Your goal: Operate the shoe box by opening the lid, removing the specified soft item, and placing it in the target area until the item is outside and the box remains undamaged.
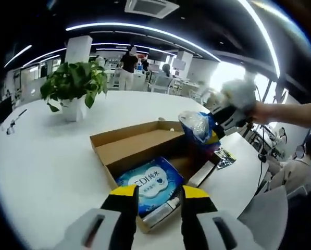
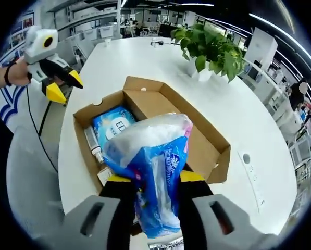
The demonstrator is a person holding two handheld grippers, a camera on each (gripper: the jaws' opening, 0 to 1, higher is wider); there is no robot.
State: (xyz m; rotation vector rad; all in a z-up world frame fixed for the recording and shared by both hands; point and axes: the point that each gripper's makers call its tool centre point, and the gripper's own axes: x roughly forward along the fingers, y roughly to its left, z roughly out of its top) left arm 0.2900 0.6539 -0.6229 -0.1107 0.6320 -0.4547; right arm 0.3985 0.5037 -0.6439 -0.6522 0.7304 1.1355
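Two hand-held grippers of one make. On the left gripper point(image 1: 155, 200): pale grey moulded body, two black fingers point(image 1: 125, 219) capped with yellow tips, a dark oblong slot sunk into each grey shoulder. Seen from the right gripper view, the same tool point(image 2: 63, 86) with a white rounded head, black middle and pointed yellow tips. On the right gripper point(image 2: 155, 195): matching grey shoulders with dark slots, black fingers point(image 2: 193, 205), yellow caps. Around the wrist point(image 2: 8, 74) of the left hand, a thin dark band. A thin black cable point(image 2: 38, 130) trailing down from that tool.
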